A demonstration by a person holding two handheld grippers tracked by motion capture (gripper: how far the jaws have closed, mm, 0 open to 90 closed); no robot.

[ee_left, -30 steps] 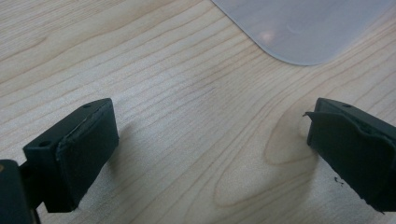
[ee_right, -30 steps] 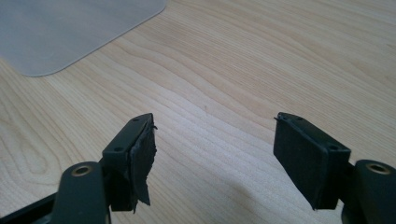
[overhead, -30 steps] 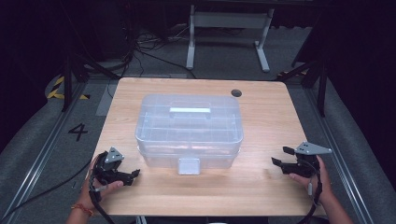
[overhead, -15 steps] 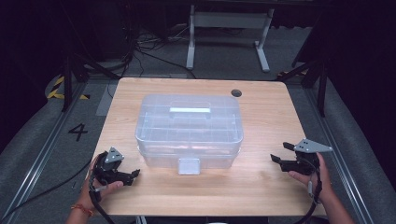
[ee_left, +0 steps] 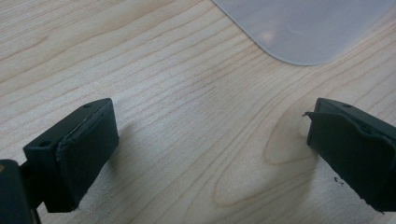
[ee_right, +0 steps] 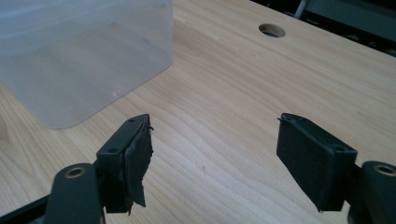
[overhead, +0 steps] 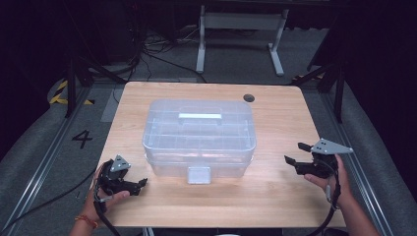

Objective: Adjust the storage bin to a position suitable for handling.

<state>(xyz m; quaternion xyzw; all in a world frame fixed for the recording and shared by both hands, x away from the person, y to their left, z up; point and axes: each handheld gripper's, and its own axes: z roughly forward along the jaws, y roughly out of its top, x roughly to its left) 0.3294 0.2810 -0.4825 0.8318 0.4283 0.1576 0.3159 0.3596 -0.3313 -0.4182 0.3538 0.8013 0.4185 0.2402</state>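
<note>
Since the earlier high view, the right gripper (overhead: pixel 293 153) has been raised slightly above the table's right edge, while the left gripper (overhead: pixel 142 184) has been kept in place. The wooden table (overhead: pixel 275 196) is seen from above, with a round cable hole (overhead: pixel 249 98) near its far edge. At its centre stands the clear plastic storage box (overhead: pixel 199 137), lid on, a flat handle (overhead: pixel 199 116) set into the top and a front latch (overhead: pixel 198 174) turned toward the person. The box is touched by neither gripper.

The right gripper is held in the right hand (overhead: pixel 330 178) near the table's right edge, pointed inward toward the box, well apart from it; its jaws are spread wide with nothing between them (bare wood is seen in the gap in the right gripper view).

The left gripper is gripped by the left hand (overhead: pixel 105 194) at the near-left corner, aimed at the box's near-left corner (ee_left: pixel 303 32). Its jaws are likewise spread, with bare tabletop between them.
</note>
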